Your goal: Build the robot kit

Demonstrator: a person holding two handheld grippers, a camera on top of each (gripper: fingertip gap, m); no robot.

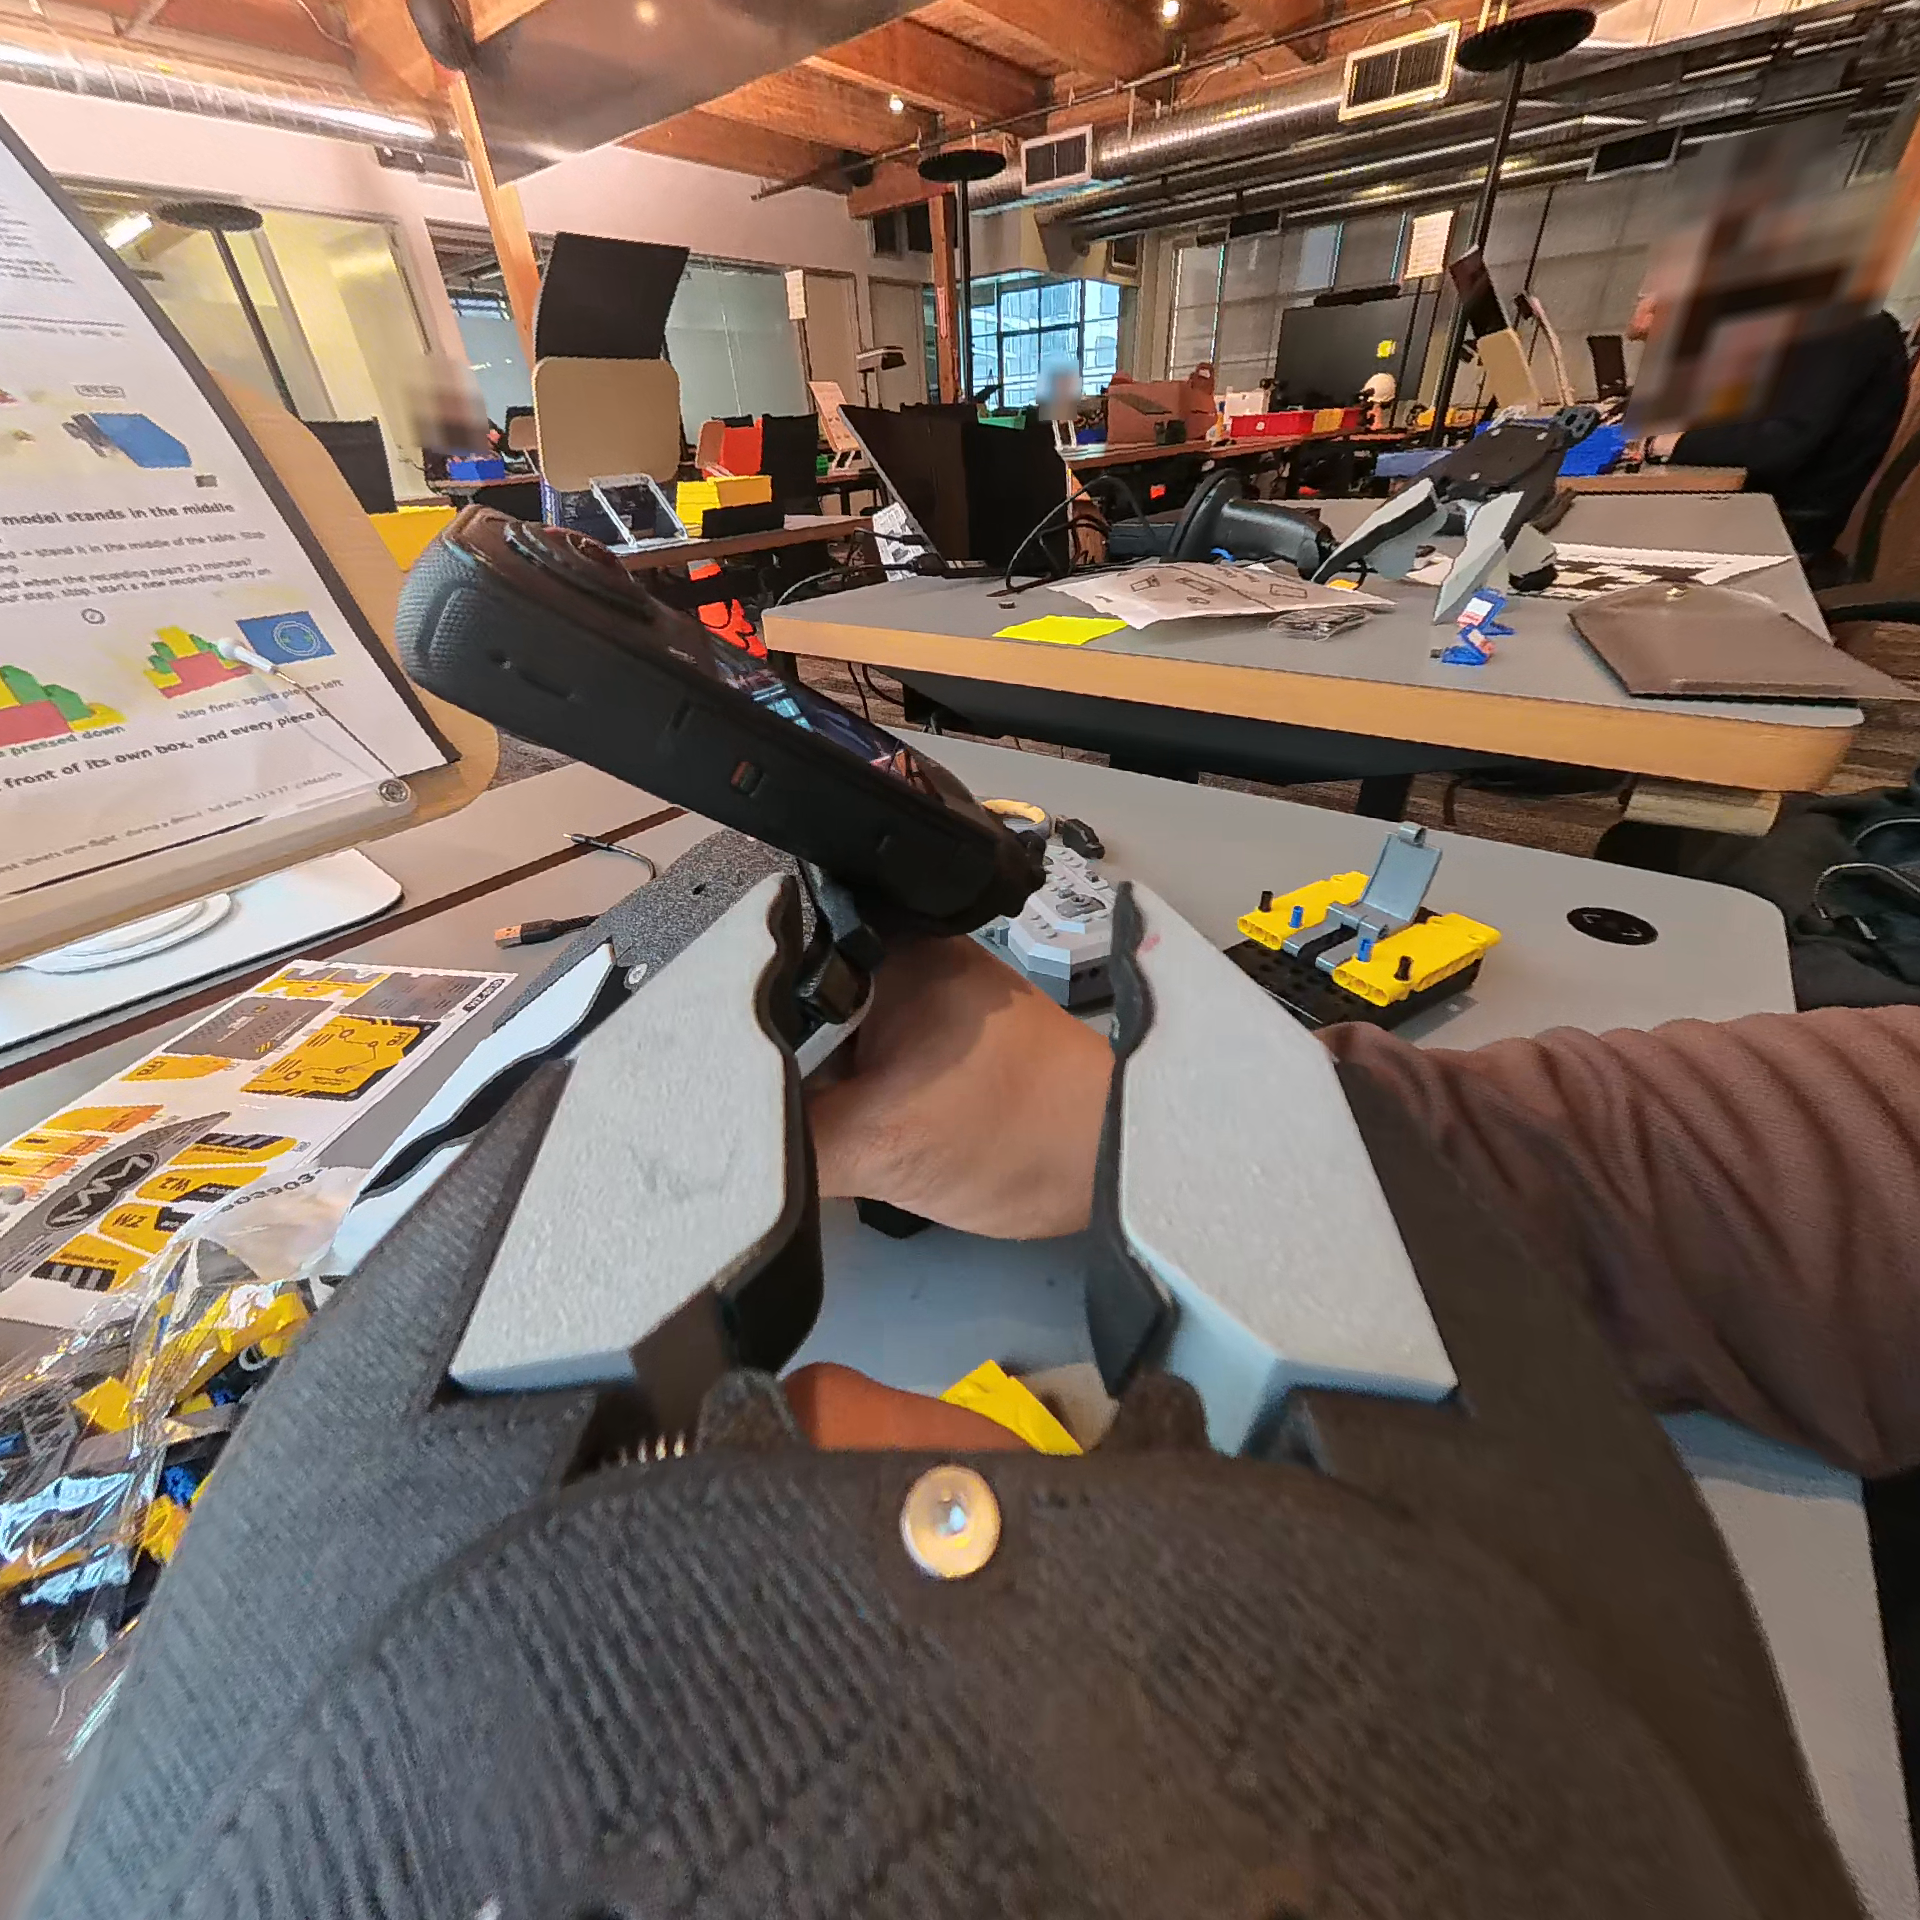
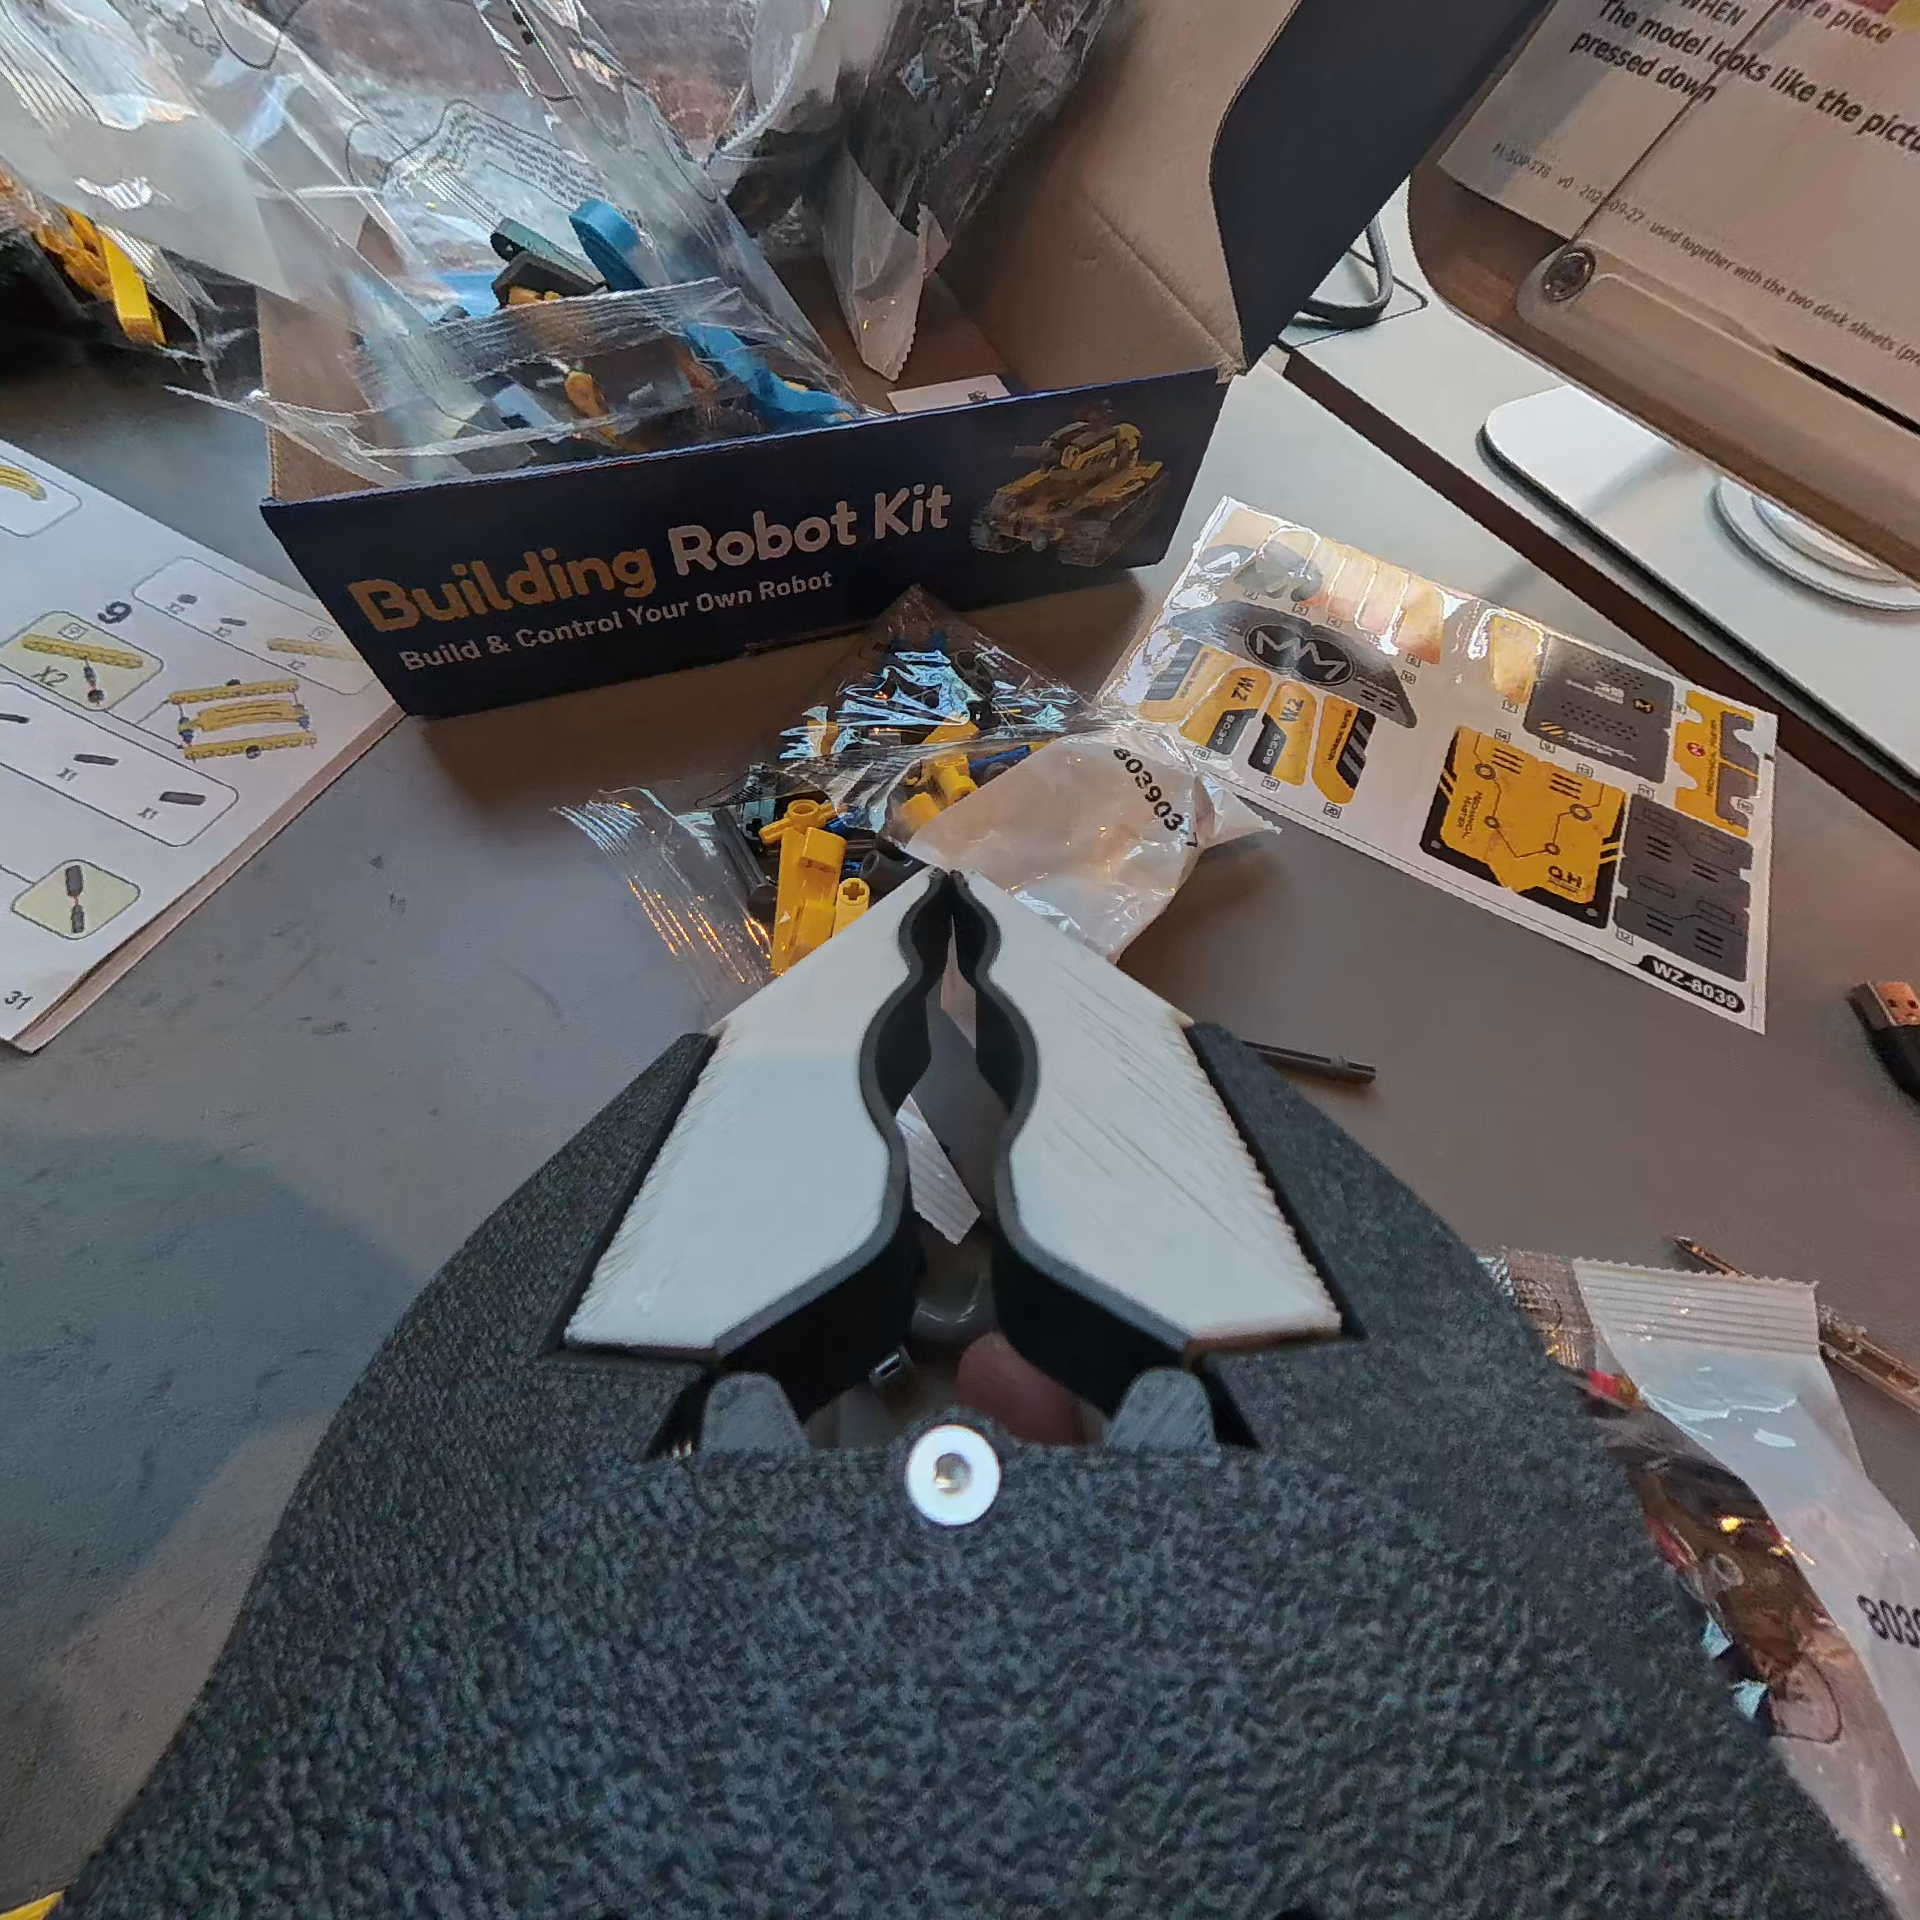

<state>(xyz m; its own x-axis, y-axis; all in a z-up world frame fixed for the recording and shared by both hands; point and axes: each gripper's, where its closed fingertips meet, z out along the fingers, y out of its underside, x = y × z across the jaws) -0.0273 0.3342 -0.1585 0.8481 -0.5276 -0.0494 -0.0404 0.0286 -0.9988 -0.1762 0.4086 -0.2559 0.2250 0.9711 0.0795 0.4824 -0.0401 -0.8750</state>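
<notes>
My left gripper (image 1: 956,906) is open and empty, held above the grey table (image 1: 1621,997). Between its fingers I see a hand (image 1: 956,1101) gripping the right gripper's handle, with a black device (image 1: 665,707) mounted on top. My right gripper (image 2: 948,878) is shut, its tips pinching the edge of a clear plastic bag of yellow, blue and black parts (image 2: 862,790) lying on the table. That bag also shows in the left wrist view (image 1: 135,1382), with the right gripper's white finger (image 1: 499,1049) reaching down to it.
A dark blue kit box (image 2: 727,561) holding more bags stands behind the bag. A sticker sheet (image 2: 1455,769) lies to the right, an instruction booklet (image 2: 125,727) to the left, a sign stand (image 2: 1714,312) at far right. A yellow-black model (image 1: 1361,945) and a grey module (image 1: 1060,925) sit farther off. There is about 20 cm between the tips of the two grippers.
</notes>
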